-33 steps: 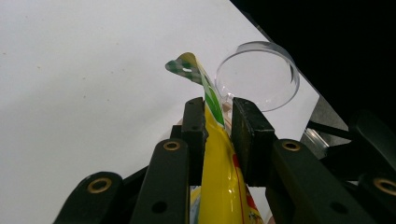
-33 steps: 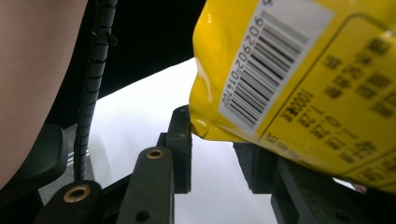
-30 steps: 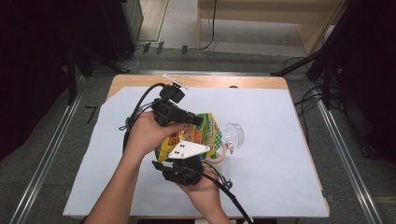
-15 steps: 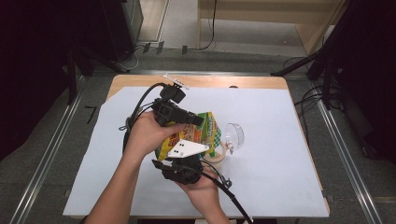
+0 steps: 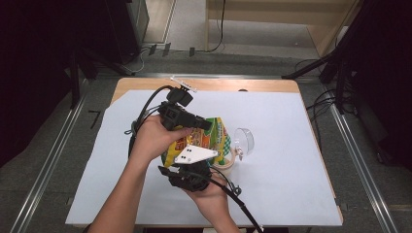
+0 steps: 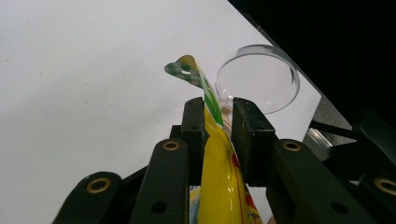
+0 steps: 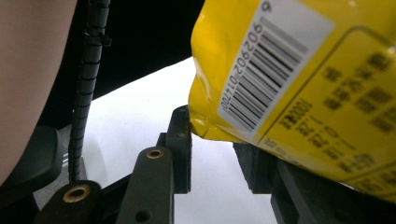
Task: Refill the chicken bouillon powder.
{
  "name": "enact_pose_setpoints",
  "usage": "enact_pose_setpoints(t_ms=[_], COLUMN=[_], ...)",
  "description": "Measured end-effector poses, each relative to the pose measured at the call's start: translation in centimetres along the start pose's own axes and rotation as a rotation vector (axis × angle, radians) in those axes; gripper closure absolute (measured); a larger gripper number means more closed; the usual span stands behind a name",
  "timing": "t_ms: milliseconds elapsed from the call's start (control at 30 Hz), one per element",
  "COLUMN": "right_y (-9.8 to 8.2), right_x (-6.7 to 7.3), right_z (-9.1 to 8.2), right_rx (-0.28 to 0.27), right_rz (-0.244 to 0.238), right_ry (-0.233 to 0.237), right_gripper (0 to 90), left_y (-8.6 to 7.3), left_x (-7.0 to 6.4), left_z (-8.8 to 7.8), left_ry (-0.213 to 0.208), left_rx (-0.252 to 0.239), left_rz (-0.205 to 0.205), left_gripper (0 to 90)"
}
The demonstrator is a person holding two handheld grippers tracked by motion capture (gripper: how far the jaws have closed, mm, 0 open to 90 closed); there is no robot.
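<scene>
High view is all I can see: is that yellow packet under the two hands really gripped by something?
Observer: Yes. In the left gripper view, the left tool pinches the yellow packet by its thin edge, with a jaw on each side.
Operator: Is anything printed on its hidden side?
Observer: The right gripper view shows a barcode on a white label, with dark small print beside it.
Operator: Does the other tool hold it too?
Observer: The packet's corner sits at the right tool, but white table shows between the jaws, so I can't tell.
</scene>
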State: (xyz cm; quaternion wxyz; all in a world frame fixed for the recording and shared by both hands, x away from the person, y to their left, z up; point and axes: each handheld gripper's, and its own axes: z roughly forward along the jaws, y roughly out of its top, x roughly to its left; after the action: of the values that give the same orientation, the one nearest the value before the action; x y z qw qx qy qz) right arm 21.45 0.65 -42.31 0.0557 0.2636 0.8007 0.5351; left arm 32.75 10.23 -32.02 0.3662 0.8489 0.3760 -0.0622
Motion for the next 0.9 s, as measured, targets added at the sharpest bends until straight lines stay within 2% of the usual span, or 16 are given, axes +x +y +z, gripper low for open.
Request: enact_pose_setpoints(t_ms=[900], right_y=[0.16], right_x=[0.08], right_z=[-0.07], right_rx=[0.003], right_rz=[-0.001], right_ry=[-0.005], right_gripper=[68.9], left_y=[0.14], left_x=[0.08], left_z=[0.00], left_ry=[-0.006], left_rx=[0.002], left_rz=[-0.005], left_gripper=[75.6])
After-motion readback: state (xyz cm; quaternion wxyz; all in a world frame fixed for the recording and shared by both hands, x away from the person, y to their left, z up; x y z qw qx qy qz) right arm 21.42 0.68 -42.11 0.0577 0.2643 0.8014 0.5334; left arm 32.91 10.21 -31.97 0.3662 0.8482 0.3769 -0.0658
